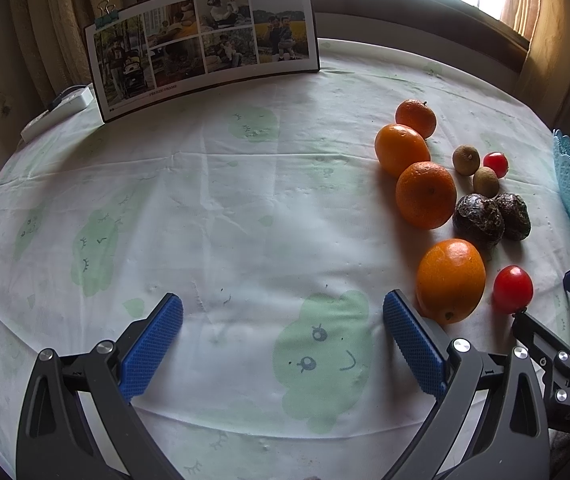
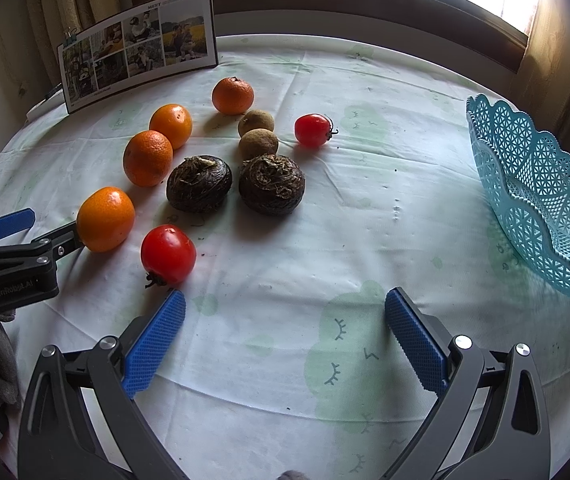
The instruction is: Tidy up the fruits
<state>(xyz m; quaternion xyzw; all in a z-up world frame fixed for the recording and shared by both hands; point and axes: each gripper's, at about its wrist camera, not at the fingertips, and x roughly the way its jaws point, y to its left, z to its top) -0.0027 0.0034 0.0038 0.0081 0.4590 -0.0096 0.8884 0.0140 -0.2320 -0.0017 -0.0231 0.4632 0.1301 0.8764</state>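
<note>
All the fruit is out on the table cloth, and none of it is in the blue basket yet. So I think the job has hardly begun.

I count four oranges in a bent line on the left side of the bunch. The near orange sits close to my left gripper, just right of its right finger in the left view. Behind it come the second orange, the third orange and the far orange. Two dark bumpy fruits, the left dark fruit and the right dark fruit, lie in the middle, side by side. Behind them are two little brown fruits, touching or nearly touching. The near red tomato is just past the left finger of my right gripper. The far red tomato sits alone, right of the brown ones.

The basket stands at the right edge of the table, well apart from the fruit. From what I can see, it has nothing in it.

Both of my grippers have their jaws wide apart and hold nothing. They hang low over bare cloth at the near side.

A photo board stands at the far left.

All ten pieces are left to sort, I think.
</note>
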